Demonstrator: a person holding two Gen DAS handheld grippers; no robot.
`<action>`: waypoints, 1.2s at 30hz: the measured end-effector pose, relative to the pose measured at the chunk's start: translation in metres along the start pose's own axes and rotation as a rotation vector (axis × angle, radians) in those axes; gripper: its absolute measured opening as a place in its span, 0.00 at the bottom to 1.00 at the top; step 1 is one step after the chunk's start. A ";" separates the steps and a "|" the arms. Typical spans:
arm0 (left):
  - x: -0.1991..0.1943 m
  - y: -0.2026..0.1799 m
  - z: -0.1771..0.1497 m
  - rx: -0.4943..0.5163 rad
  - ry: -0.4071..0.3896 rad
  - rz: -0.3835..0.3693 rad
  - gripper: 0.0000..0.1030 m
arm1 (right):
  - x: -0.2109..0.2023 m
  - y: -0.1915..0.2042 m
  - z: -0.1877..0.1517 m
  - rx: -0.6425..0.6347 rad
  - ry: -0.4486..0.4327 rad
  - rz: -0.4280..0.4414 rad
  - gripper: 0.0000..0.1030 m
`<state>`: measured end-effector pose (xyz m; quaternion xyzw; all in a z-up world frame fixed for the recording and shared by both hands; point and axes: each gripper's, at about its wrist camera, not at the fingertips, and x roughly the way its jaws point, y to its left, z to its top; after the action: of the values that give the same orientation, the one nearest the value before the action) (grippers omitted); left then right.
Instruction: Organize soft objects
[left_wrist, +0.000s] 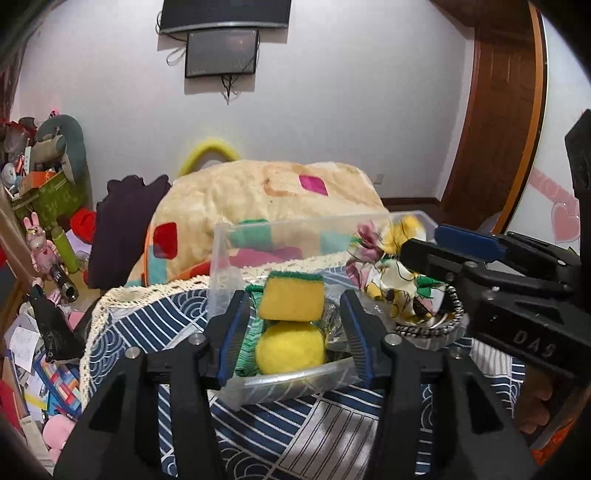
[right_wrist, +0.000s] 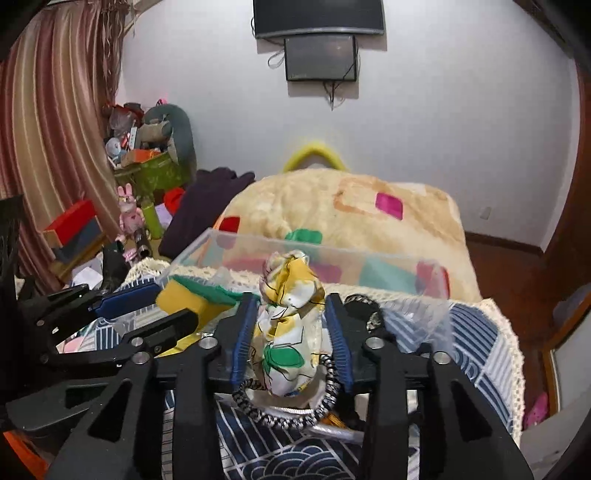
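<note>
At the left, the left gripper (left_wrist: 291, 332) reaches into the near end of the clear plastic box (left_wrist: 221, 254), which sits on a blue-and-white patterned cloth (left_wrist: 122, 332) with a lace edge. Its jaws are spread wide and grip nothing: the blue pads stand to either side of a yellow sponge (left_wrist: 291, 299) with a green scouring back and a yellow felt ball (left_wrist: 290, 347), with daylight between pad and object on both flanks. The sponge leans tilted above the ball, with a green knitted cloth (left_wrist: 245, 350) beside and partly under them. The box evidently serves as the collecting bin, so these soft pieces are already sorted into it. The gripper points forward and slightly down along the box, low over its near rim; from that pose it seems to be either letting go of a piece or lining up on one, and which cannot be told.

Further right, the right gripper (right_wrist: 291, 332) works the other end of the same box. Its jaws straddle a bunched floral fabric (right_wrist: 288, 325), yellow, white and green, which stands upright between the pads; the cloth looks pinched, though a sliver of gap on the right pad leaves the firmness uncertain. A black-and-white braided cord loop (right_wrist: 325, 402) curls around the fabric's base. The gripper comes in nearly level, angled a little toward the left gripper, probably to hold the floppy bundle up while settling it.
</note>
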<state>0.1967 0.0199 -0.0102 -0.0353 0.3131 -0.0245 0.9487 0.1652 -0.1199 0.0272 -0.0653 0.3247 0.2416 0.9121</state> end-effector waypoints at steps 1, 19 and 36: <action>-0.005 0.000 0.001 0.003 -0.012 0.002 0.50 | -0.005 0.000 0.001 0.001 -0.012 0.003 0.43; -0.115 -0.019 -0.013 0.050 -0.237 0.014 0.76 | -0.093 0.014 -0.008 -0.043 -0.236 -0.018 0.56; -0.155 -0.027 -0.046 0.002 -0.311 0.000 0.98 | -0.125 0.014 -0.050 -0.005 -0.308 0.000 0.81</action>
<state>0.0447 0.0014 0.0470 -0.0376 0.1624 -0.0190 0.9858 0.0461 -0.1708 0.0673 -0.0298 0.1805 0.2493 0.9510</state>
